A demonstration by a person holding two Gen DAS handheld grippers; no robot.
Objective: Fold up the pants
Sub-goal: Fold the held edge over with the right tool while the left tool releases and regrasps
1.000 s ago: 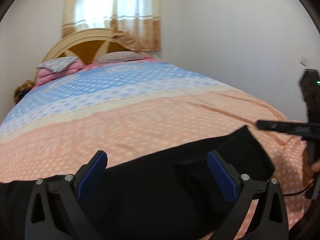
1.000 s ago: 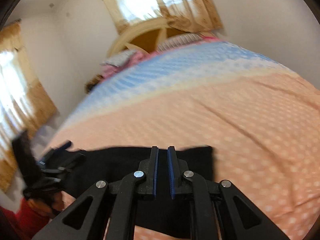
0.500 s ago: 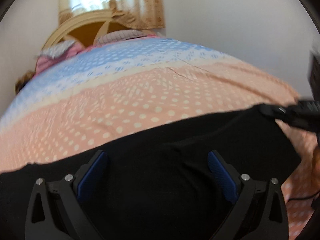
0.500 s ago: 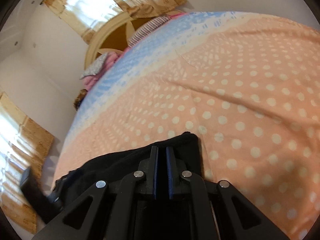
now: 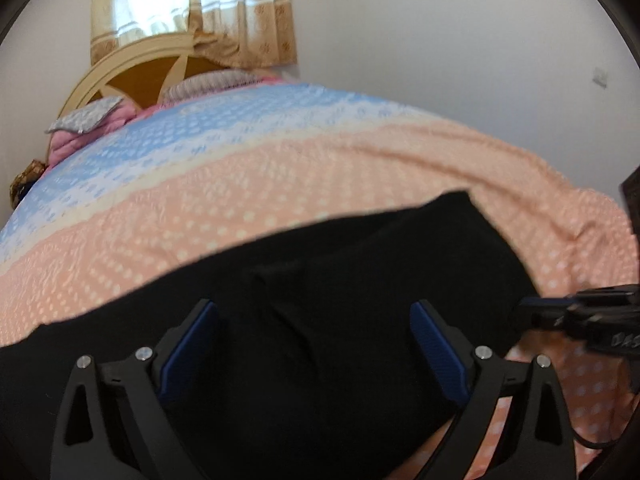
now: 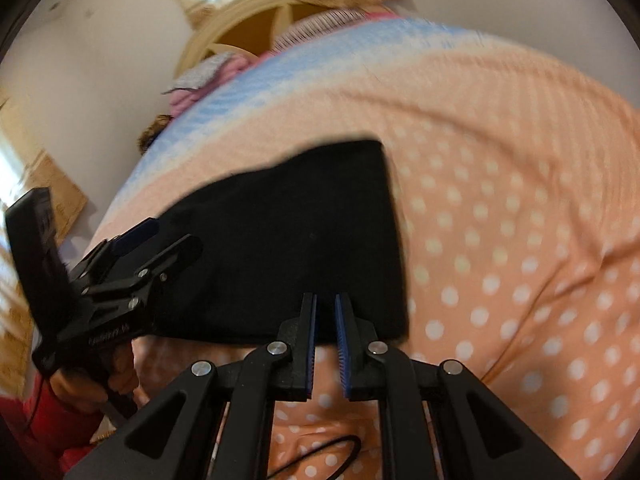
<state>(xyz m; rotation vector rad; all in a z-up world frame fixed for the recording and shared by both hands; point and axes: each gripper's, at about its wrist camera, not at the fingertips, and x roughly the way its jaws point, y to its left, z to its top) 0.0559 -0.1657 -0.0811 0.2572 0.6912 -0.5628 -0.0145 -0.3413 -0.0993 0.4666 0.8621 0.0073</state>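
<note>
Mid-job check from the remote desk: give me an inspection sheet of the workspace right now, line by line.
Surface: bed under a spotted sheet, peach near, blue toward the headboard.
Job's things: black pants lying flat on the peach part, one end squared off.
Clutter: pillows at the head of the bed, away from the pants.
Grippers: left gripper open, its jaws wide over the pants; right gripper nearly shut at the pants' near edge, a narrow gap showing, no cloth seen between the pads.
Cables: black cable looped on the sheet below the right gripper.
Surroundings: curtained window behind the headboard; plain wall.
</note>
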